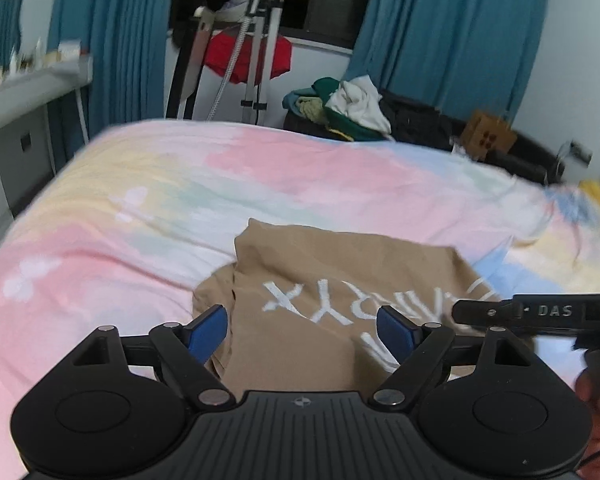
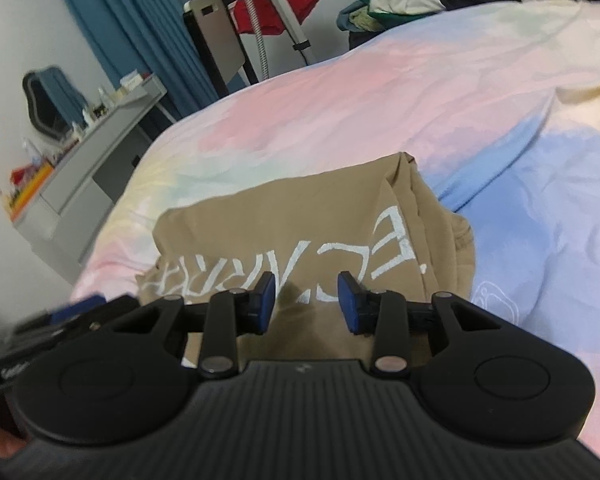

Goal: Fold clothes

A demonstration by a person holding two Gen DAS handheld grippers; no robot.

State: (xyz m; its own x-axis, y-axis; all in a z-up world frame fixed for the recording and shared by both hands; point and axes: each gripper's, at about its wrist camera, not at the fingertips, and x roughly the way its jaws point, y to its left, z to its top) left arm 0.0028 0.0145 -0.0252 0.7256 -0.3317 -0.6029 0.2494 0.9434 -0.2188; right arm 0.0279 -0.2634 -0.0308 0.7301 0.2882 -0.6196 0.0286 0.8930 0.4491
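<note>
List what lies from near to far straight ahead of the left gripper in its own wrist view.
left gripper, open → tan shirt with white lettering → pastel bedspread → pile of clothes past the bed's far edge → teal curtain.

Pastel bed (image 1: 148, 184) spreads out ahead of the left claw (image 1: 302, 330), pink, yellow and blue patches. Folded tan shirt (image 1: 332, 280) lies flat on it, right beneath both claws' tips.
</note>
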